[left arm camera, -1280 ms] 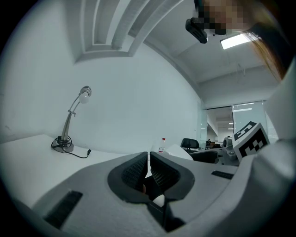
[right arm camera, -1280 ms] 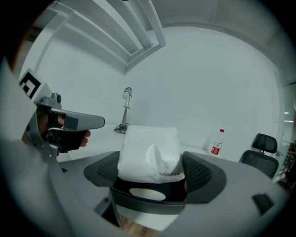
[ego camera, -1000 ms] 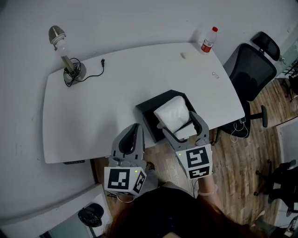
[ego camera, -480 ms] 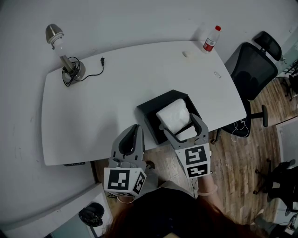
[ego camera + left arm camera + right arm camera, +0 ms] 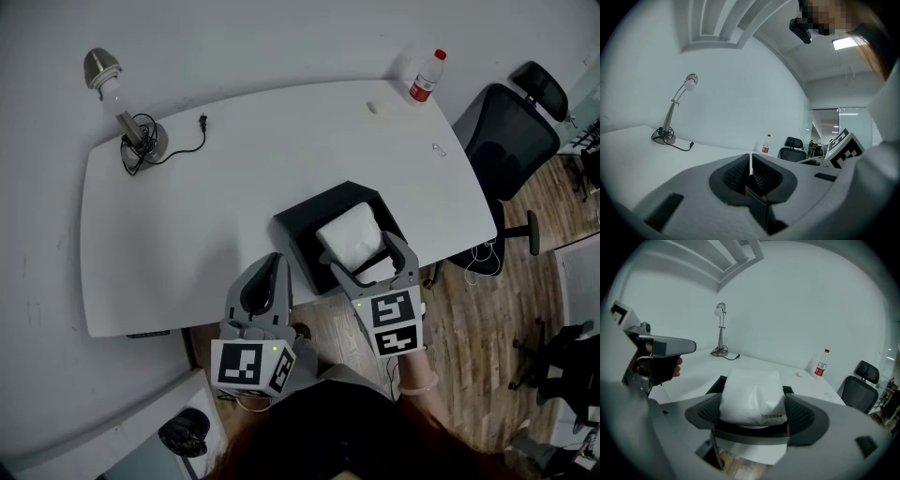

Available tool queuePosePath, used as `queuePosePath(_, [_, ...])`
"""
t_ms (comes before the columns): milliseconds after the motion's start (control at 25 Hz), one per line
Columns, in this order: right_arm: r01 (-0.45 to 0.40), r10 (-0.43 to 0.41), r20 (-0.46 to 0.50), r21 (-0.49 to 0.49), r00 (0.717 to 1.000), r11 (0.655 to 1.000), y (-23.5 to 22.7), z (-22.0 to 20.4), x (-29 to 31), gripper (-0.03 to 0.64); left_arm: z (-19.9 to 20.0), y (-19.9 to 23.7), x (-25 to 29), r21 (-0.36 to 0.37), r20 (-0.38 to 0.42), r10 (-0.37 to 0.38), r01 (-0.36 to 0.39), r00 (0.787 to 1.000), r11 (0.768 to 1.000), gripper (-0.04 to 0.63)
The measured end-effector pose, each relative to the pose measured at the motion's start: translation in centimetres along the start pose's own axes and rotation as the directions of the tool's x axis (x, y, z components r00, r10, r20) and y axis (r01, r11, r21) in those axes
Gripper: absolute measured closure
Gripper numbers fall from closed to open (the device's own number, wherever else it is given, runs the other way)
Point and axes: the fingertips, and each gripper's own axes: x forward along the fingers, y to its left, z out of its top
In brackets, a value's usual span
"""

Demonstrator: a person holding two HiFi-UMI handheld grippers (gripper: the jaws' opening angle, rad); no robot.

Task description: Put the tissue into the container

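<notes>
A white plastic-wrapped tissue pack (image 5: pixel 349 234) is clamped between the jaws of my right gripper (image 5: pixel 359 247), which is shut on it. The pack hangs over the near right part of the black container (image 5: pixel 298 221) at the table's front edge. I cannot tell whether the pack touches the container's floor. In the right gripper view the tissue pack (image 5: pixel 752 397) fills the gap between the jaws of that gripper (image 5: pixel 752 414), with the container's dark rim (image 5: pixel 714 384) behind it. My left gripper (image 5: pixel 270 264) is shut and holds nothing, off the table's front edge, left of the container; its closed jaws (image 5: pixel 750 171) meet.
A desk lamp (image 5: pixel 122 117) with a loose cord stands at the white table's (image 5: pixel 187 225) far left. At the far right corner stands a red-capped bottle (image 5: pixel 426 77) next to a small white object (image 5: pixel 374 108). A black office chair (image 5: pixel 506 136) stands right of the table.
My right gripper has sunk slightly toward the container with the tissue pack still in it. The left gripper has stayed where it was.
</notes>
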Motion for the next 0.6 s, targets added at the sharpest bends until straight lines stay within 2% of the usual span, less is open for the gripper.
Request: queuePosePath(600, [-0.030, 0.034, -0.097, 0.044, 0.995, 0.999, 0.4, -1.2, 1.3, 0.195, -0.7, 0.4, 0.6, -0.020, -0.020, 0.002, -0.002, 1.000, 1.000, 0.557])
